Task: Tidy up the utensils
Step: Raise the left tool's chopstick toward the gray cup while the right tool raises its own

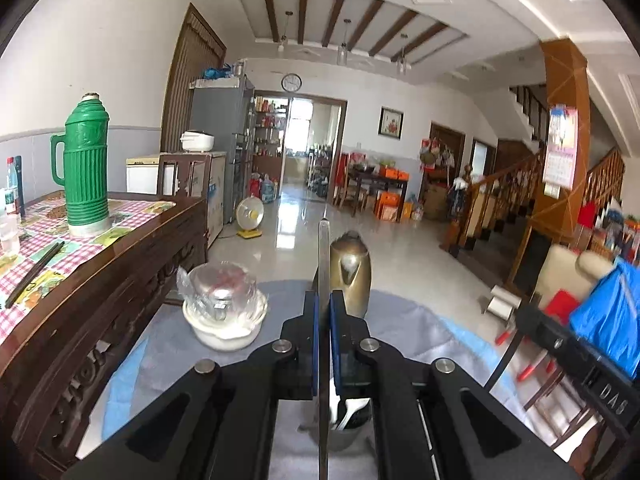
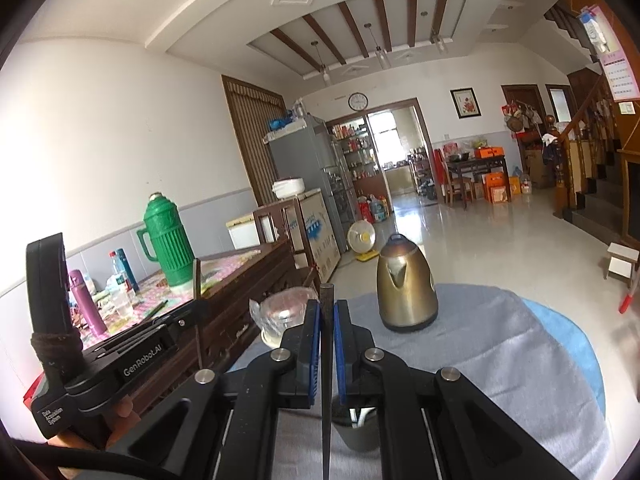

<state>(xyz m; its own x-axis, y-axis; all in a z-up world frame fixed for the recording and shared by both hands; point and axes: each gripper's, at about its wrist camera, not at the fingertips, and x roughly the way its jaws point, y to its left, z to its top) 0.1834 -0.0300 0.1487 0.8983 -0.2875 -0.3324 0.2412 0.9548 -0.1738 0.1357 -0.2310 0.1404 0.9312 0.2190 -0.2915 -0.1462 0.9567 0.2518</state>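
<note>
My left gripper (image 1: pixel 324 300) is shut on a thin metal utensil (image 1: pixel 323 256) that stands upright between the blue pads, its upper end above the fingers. Below it, a grey utensil cup (image 1: pixel 348 428) holds white utensils. My right gripper (image 2: pixel 327 306) is shut on a dark chopstick-like utensil (image 2: pixel 326 380), upright between its pads, just above the same cup (image 2: pixel 356 432). The left gripper (image 2: pixel 120 360) also shows at the left of the right wrist view, with the metal utensil (image 2: pixel 196 280) sticking up from it.
A round table with a grey-blue cloth (image 1: pixel 420 332) carries a brass kettle (image 1: pixel 352 272) and a white bowl with a glass lid (image 1: pixel 224 308). A wooden sideboard (image 1: pixel 100 280) on the left holds a green thermos (image 1: pixel 84 168), bottles and dark chopsticks (image 1: pixel 36 272).
</note>
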